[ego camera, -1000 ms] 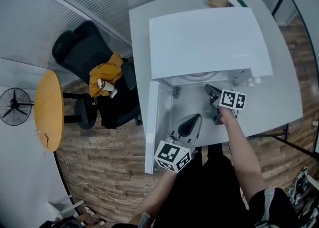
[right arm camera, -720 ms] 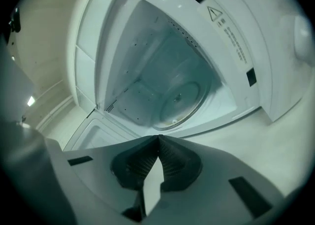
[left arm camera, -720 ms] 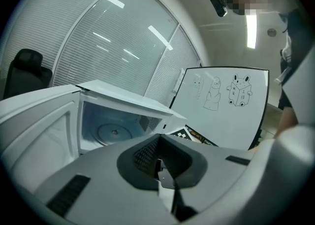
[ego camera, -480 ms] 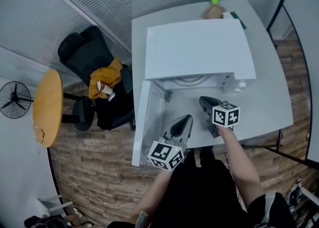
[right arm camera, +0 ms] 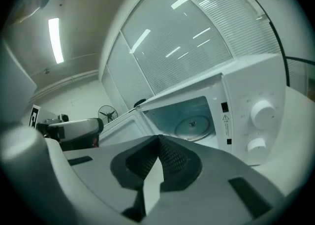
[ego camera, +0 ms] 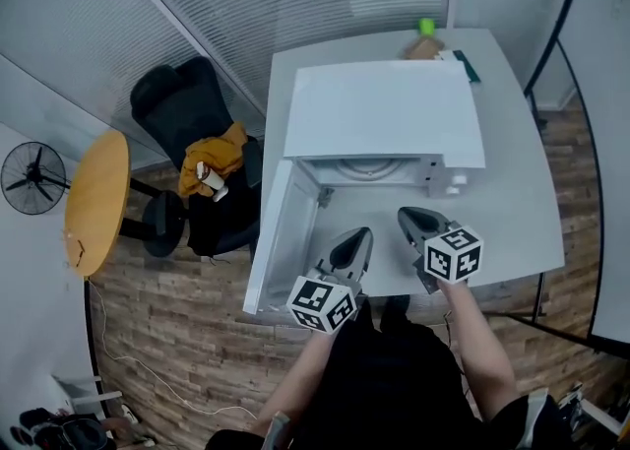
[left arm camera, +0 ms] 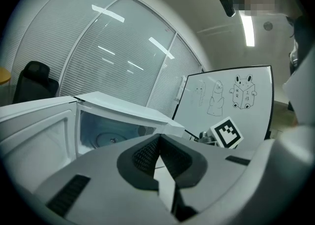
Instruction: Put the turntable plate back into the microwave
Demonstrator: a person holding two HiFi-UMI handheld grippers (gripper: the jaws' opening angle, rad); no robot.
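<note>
Right claw (ego camera: 409,218) drawn back, turntable plate (right arm camera: 193,127) inside microwave (ego camera: 379,108) ahead

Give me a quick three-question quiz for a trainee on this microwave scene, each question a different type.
1. True or false: the door of the microwave stands open.
2. Where is the turntable plate? A) inside the microwave B) on top of it C) on the open door
3. Fill in: the left gripper and right gripper are both ____, with nothing between their jaws.

Key: 1 true; 2 A; 3 shut.
</note>
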